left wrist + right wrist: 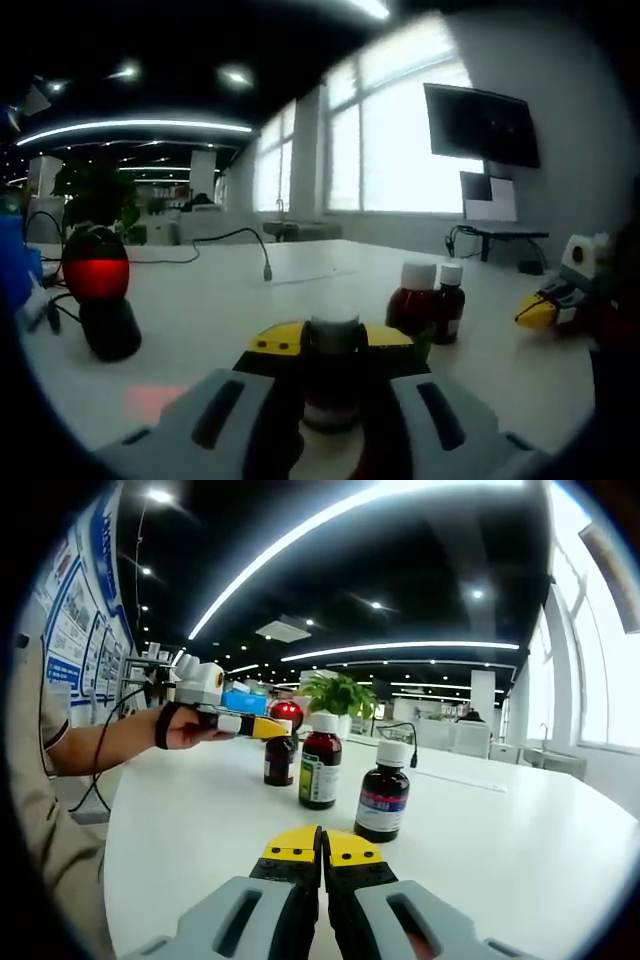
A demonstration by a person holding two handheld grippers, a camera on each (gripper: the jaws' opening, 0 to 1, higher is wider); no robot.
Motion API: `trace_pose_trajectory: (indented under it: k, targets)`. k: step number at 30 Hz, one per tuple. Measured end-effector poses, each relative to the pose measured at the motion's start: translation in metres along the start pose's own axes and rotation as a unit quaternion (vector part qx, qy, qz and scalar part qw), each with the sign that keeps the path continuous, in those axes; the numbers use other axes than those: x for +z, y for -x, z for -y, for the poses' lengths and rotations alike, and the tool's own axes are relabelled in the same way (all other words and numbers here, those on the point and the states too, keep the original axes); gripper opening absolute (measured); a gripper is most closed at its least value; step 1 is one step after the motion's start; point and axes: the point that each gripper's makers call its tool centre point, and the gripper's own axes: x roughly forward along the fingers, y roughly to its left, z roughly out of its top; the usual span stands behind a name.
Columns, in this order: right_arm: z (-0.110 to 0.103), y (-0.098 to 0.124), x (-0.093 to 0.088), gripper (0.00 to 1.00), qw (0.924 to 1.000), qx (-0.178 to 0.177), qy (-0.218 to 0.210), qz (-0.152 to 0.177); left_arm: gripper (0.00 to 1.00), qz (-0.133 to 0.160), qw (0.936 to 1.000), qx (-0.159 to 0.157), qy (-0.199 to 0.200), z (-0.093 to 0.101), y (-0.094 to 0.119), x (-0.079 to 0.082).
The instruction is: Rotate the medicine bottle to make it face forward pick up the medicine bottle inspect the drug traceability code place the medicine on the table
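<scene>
My left gripper (335, 345) has its yellow-tipped jaws clamped on a small dark bottle (334, 370) with a pale round cap, held upright between the grey moulded fingers just above the smooth white table (210, 310). From the right gripper view I can see that same gripper (262, 727) reaching in from the left, carried by a hand (180, 727) with a dark strap at the wrist, its yellow tips around the neck of the held bottle (279, 760), which is dark brown with a label I cannot read. My right gripper (322, 848) hovers low over the table (500, 850) with its two yellow pads pressed flat together, holding nothing. Just beyond it stand two more glossy brown bottles with white screw caps: a taller one (320, 763) with a green and white label, and a squat one (383, 791) with a blue and red label, near each other but apart. In the left gripper view these two (428, 303) stand close together to the right of my jaws, and the right gripper (553, 300) shows at the far right. To the left sits a black scanner (98, 290) with a rounded head glowing red, cables trailing from it, and a faint pink patch of light lies on the tabletop nearby
</scene>
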Motion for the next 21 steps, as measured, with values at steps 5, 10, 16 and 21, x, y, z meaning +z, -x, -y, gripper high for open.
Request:
trace_pose_trajectory:
  k: [5, 10, 16, 21]
  targets:
    - [-0.001, 0.000, 0.000, 0.00, 1.0000, 0.001, 0.000, 0.000, 0.11, -0.004, 0.9998, -0.017, 0.000, -0.001, 0.001, 0.000]
    - [-0.001, 0.000, 0.000, 0.00, 1.0000, 0.000, 0.000, -0.001, 0.11, -0.007, 0.9998, -0.020, -0.007, 0.001, 0.002, -0.001]
    - [-0.002, 0.000, 0.000, 0.00, 1.0000, 0.002, 0.001, 0.000, 0.17, -0.003, 1.0000, -0.006, 0.002, 0.002, 0.003, 0.000]
    - [-0.003, 0.000, 0.000, 0.00, 1.0000, 0.002, 0.000, 0.000, 0.21, 0.012, 0.9980, 0.054, -0.031, -0.003, 0.006, 0.009]
